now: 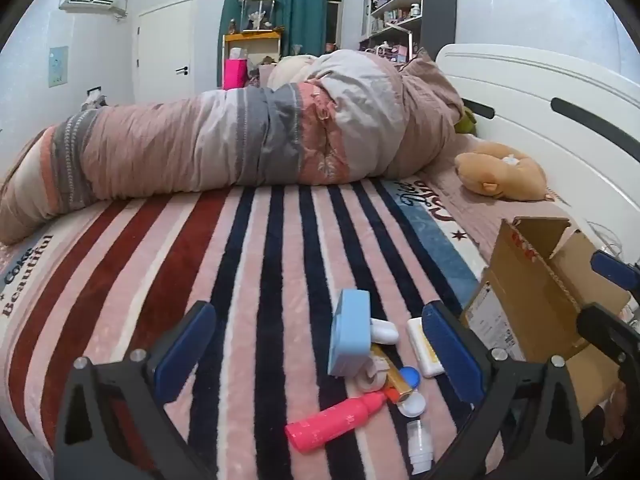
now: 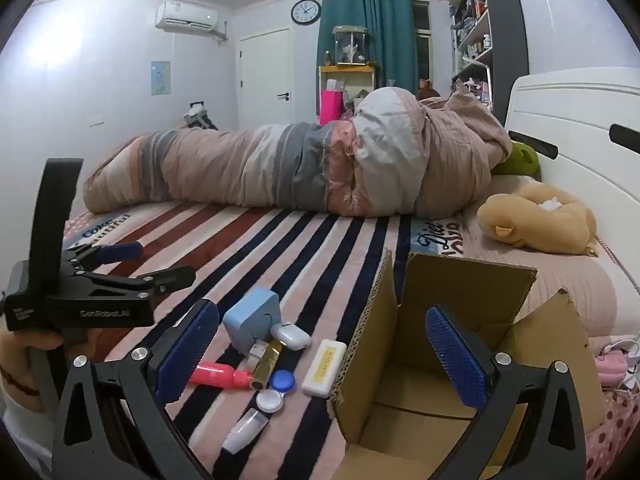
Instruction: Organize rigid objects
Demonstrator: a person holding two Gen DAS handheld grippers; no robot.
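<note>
Both grippers were wide open, holding nothing. The left gripper (image 1: 316, 344) hovered over the clutter around the blue box (image 1: 350, 332), while the right gripper (image 2: 322, 344) sat by the cardboard box (image 2: 436, 360) on the bed (image 1: 240, 248).

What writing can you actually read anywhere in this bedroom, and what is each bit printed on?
"GenRobot.AI": on the black left gripper.
"Coke" and "Beautiful": on the striped blanket, at its left edge.
"Diet": script on the blanket's right edge, other words there cut off.
Shipping label on the cardboard box: too small to read.
Yellow label on the white bar: blurred.
Wall clock: numerals unreadable.
</note>
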